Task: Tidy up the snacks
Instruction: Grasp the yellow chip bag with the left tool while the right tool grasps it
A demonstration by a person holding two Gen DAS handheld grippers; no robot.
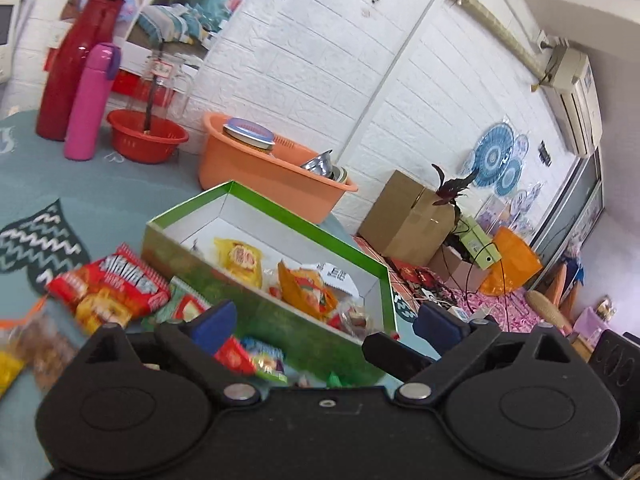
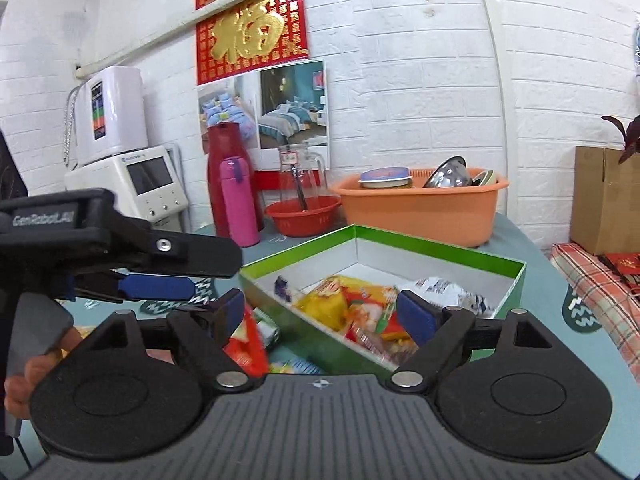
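Standing wide apart with nothing between them, the jaws of the left gripper (image 1: pixel 324 322) and right gripper (image 2: pixel 320 312) face a green cardboard box with white inside (image 2: pixel 440 246) on the teal-clothed table (image 1: pixel 80 200). Bright snack packets (image 1: pixel 308 290) lie inside the box; a red foil snack packet (image 1: pixel 120 284) and others lie loose just outside its near wall.

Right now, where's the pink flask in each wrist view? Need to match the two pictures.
Left wrist: pink flask upper left, standing on the table in front of the tall red bottle, left of the red basin.
Right wrist: pink flask left of centre, against the back wall, same red bottle behind it.
Shared landmark: the green box of snacks.
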